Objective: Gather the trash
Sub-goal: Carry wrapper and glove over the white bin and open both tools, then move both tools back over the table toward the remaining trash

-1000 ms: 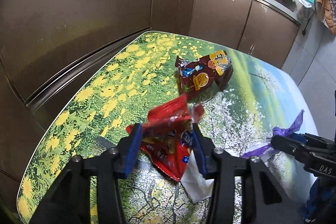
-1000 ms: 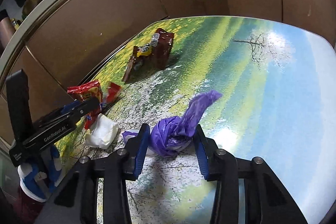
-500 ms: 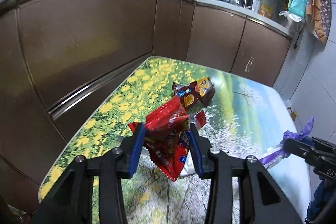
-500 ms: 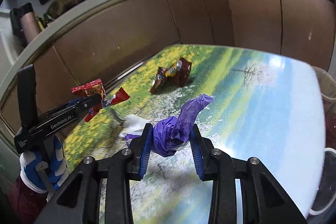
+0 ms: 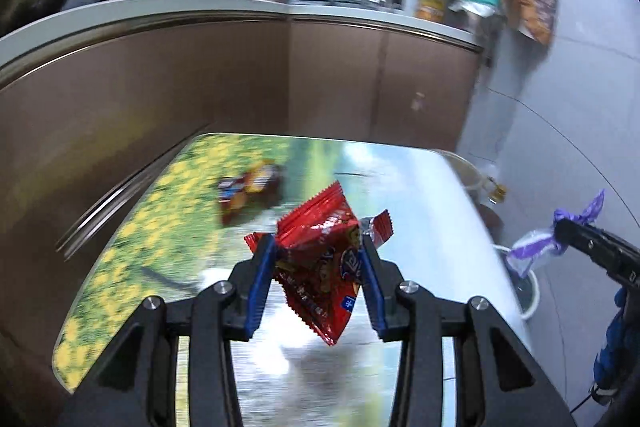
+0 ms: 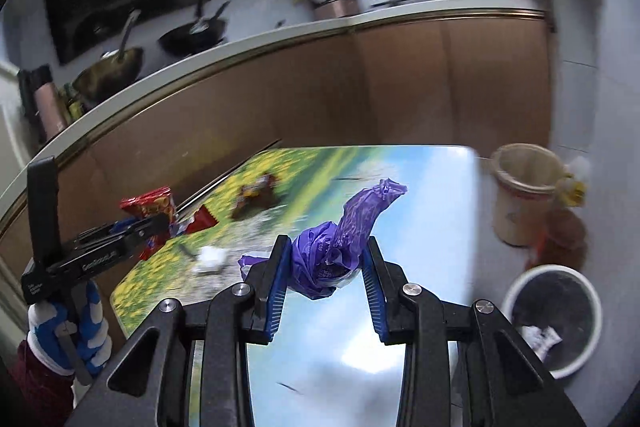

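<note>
My left gripper (image 5: 318, 259) is shut on a red snack wrapper (image 5: 320, 267) and holds it high above the printed table (image 5: 420, 187). It also shows in the right wrist view (image 6: 154, 223) with the wrapper (image 6: 150, 205). My right gripper (image 6: 326, 267) is shut on a crumpled purple plastic bag (image 6: 340, 247), lifted over the table's right side; it shows in the left wrist view (image 5: 560, 231). A brown snack wrapper (image 6: 256, 193) and a white crumpled tissue (image 6: 210, 257) lie on the table.
A white-rimmed trash bin (image 6: 554, 315) with a dark liner stands on the floor right of the table. A beige bucket (image 6: 520, 191) stands behind it. Brown kitchen cabinets (image 5: 200, 87) run along the far and left sides of the table.
Both grippers have risen well above the table with their loads and swung right. The trash bin and the beige bucket have come into the right wrist view.
</note>
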A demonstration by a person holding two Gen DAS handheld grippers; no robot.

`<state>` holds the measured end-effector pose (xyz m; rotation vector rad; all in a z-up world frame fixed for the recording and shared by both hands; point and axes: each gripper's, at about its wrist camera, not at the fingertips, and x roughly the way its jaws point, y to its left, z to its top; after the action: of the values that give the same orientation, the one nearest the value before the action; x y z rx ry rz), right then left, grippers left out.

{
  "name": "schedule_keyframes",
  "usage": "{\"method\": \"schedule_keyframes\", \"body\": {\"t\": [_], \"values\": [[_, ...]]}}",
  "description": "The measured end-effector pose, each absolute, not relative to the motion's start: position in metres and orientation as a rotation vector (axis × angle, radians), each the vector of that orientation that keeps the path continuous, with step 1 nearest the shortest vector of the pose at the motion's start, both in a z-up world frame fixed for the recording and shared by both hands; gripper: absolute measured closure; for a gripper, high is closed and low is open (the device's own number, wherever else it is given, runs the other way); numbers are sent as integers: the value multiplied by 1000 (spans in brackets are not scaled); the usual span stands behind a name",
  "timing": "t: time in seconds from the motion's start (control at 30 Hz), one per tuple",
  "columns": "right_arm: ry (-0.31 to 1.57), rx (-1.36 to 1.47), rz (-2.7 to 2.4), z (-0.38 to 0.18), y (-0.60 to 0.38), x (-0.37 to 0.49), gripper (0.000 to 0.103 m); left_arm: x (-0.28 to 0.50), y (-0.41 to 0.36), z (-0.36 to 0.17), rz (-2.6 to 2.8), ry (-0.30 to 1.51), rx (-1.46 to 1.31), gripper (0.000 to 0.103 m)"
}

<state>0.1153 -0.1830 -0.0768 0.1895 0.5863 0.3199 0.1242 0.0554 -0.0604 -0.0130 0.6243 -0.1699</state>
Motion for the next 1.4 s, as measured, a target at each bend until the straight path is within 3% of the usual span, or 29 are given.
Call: {"method": "schedule_keyframes", "body": {"t": [0.43, 0.73, 0.97, 1.1, 1.4], "values": [[594, 230, -104, -124, -333, 98, 68, 160, -172, -76, -536, 701, 185, 64], [684, 221, -338, -186, -407, 133, 67, 228, -299, -137, -671, 880, 171, 62], [768, 238, -423, -233, -443, 162, 64, 263, -348, -173, -733, 957, 125, 53], [810, 244, -445, -253, -453, 170, 54, 274, -358, -183, -738, 971, 101, 45], [792, 249, -448, -241, -437, 157, 47, 257, -323, -163, -693, 910, 111, 44]]}}
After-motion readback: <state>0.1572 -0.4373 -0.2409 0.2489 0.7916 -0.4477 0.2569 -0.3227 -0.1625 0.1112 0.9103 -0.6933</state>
